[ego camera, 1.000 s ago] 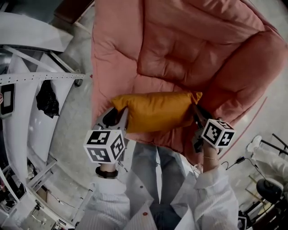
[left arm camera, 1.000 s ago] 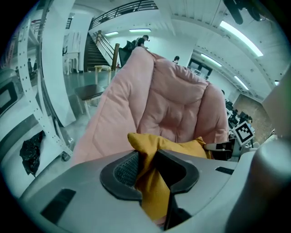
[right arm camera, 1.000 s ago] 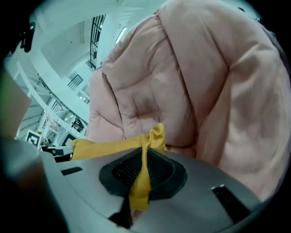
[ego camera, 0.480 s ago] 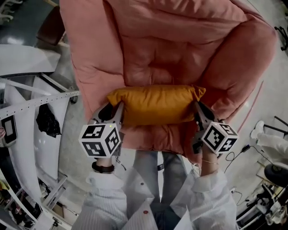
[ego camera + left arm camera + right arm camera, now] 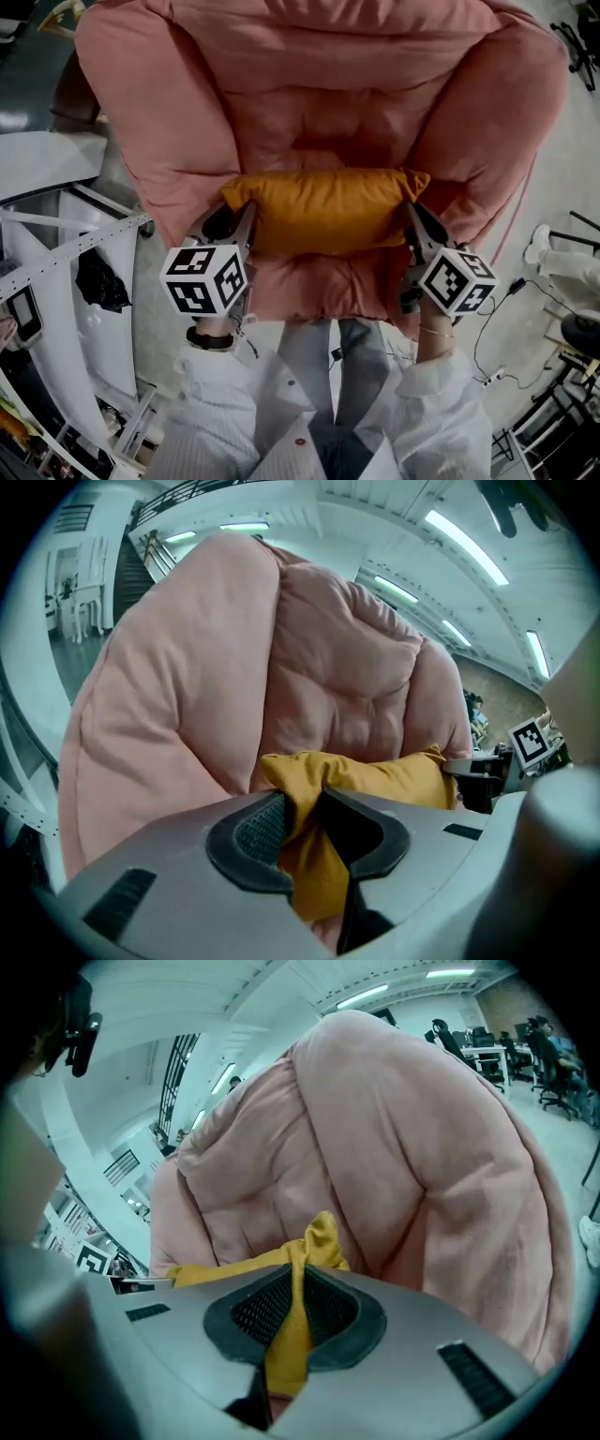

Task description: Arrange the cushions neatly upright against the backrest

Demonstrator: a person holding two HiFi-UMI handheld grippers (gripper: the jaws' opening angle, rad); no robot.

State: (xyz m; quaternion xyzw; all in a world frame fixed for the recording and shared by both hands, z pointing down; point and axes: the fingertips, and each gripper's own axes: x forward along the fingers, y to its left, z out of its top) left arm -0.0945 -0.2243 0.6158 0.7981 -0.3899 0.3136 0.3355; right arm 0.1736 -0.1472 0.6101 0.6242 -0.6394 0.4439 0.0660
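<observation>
**A:** Where's the cushion [image 5: 323, 211] at this point?

**B:** Strung level between the two tongs, over the front of the armchair's [image 5: 323, 141] seat [image 5: 319, 281] and short of the backrest [image 5: 328, 56]. I can't tell whether its underside brushes the seat.

**A:** Why a grip at each end?

**B:** It's soft, so from one corner it would likely droop and swing. The left tongs [image 5: 246, 225] are clenched on a thick bunched fold at their corner. The right tongs [image 5: 413, 223] are pinched almost flat on the thin corner flap opposite. Held that way it stays spread out, long edge level and square to the chair.

**A:** And why both pointing downward at it?

**B:** I'd guess to leave the far side clear, so the cushion can be pushed back and stood on its long edge against the backrest without the tongs ending up behind it.

**A:** Any risk?

**B:** The right hold is only on the flap, so a hard push might pull it free.
</observation>
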